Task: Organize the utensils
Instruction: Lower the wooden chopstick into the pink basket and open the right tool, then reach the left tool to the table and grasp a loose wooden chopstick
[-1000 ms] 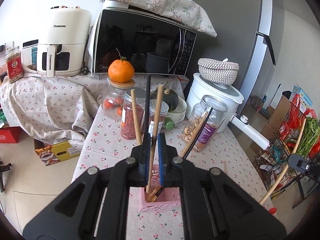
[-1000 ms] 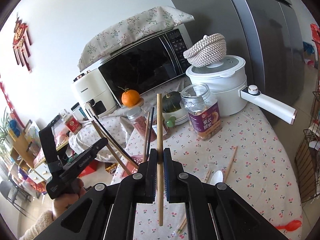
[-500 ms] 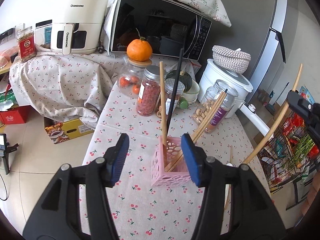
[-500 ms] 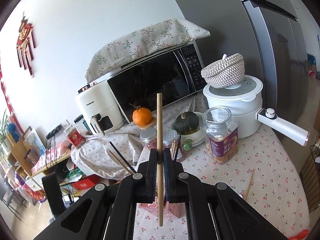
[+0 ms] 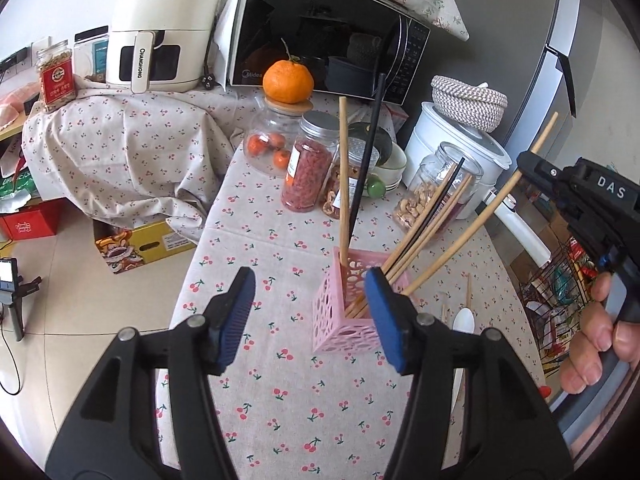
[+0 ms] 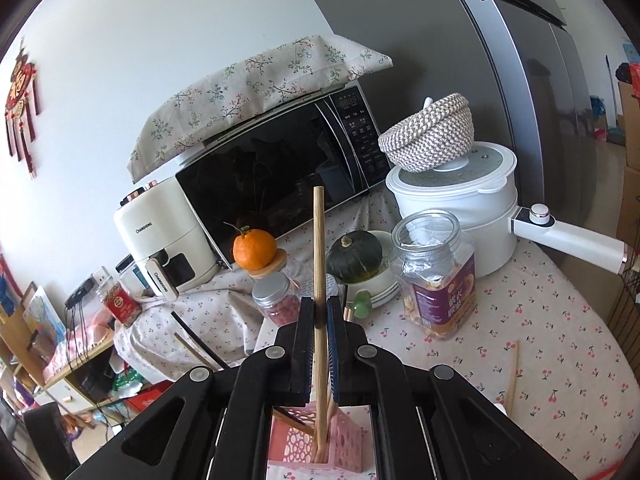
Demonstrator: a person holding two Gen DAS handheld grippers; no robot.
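A pink perforated holder (image 5: 352, 312) stands on the cherry-print tablecloth and holds several wooden and black chopsticks. My left gripper (image 5: 310, 316) is open and empty, its blue pads either side of the holder's near face. My right gripper (image 6: 320, 328) is shut on a wooden chopstick (image 6: 319, 248) held upright, its lower end inside the holder (image 6: 316, 448). In the left wrist view that chopstick (image 5: 480, 220) slants from the right gripper's body (image 5: 580, 200) down into the holder.
Loose chopsticks (image 5: 468, 292) and a white spoon (image 5: 464, 320) lie right of the holder. Jars (image 5: 308, 172), an orange (image 5: 288, 80), a microwave (image 5: 320, 40), an air fryer (image 5: 164, 32) and a white cooker (image 6: 452, 200) stand behind. The table's left edge drops to the floor.
My left gripper let go of its chopstick, opened and pulled back from the holder. My right gripper brought its chopstick over and lowered the tip into the holder.
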